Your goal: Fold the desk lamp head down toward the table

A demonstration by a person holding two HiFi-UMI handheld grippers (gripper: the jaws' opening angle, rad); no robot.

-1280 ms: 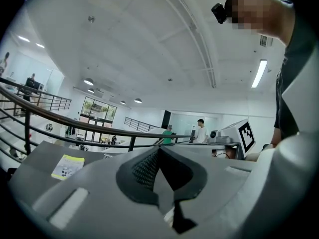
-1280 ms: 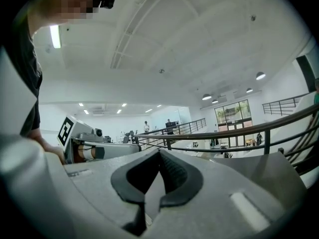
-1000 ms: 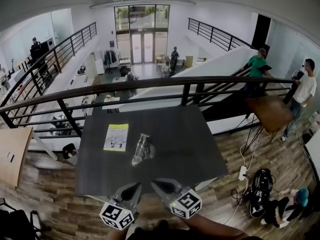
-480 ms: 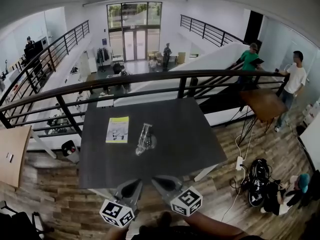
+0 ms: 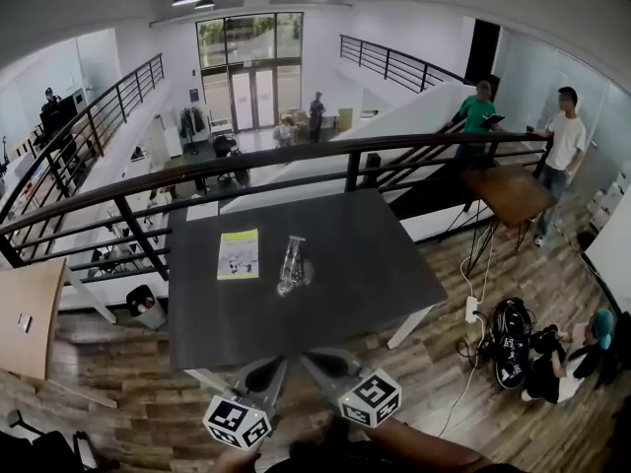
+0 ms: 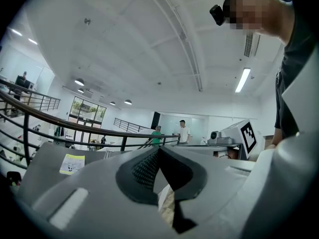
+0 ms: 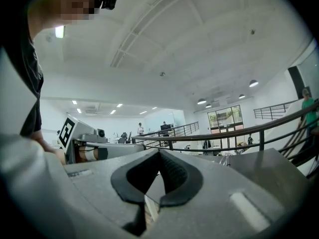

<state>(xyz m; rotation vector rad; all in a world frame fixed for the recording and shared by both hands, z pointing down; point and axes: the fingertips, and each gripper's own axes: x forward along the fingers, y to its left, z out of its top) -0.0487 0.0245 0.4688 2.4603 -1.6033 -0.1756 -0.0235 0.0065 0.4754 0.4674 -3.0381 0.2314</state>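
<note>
Currently grey left gripper (image 5: 268, 371) and right gripper (image 5: 317, 363) are pressed together, empty; slim silvery desk lamp (image 5: 292, 264) could topple if shoved.

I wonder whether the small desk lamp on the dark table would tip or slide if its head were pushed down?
Likely tippy: the desk lamp looks slim and tall over a small round base, so a sideways shove may topple it. It stands free on the smooth-looking dark table, so it may slide as well. Its weight cannot be judged here.

the print on the yellow booklet (image 5: 238, 254) is too small to read.
</note>
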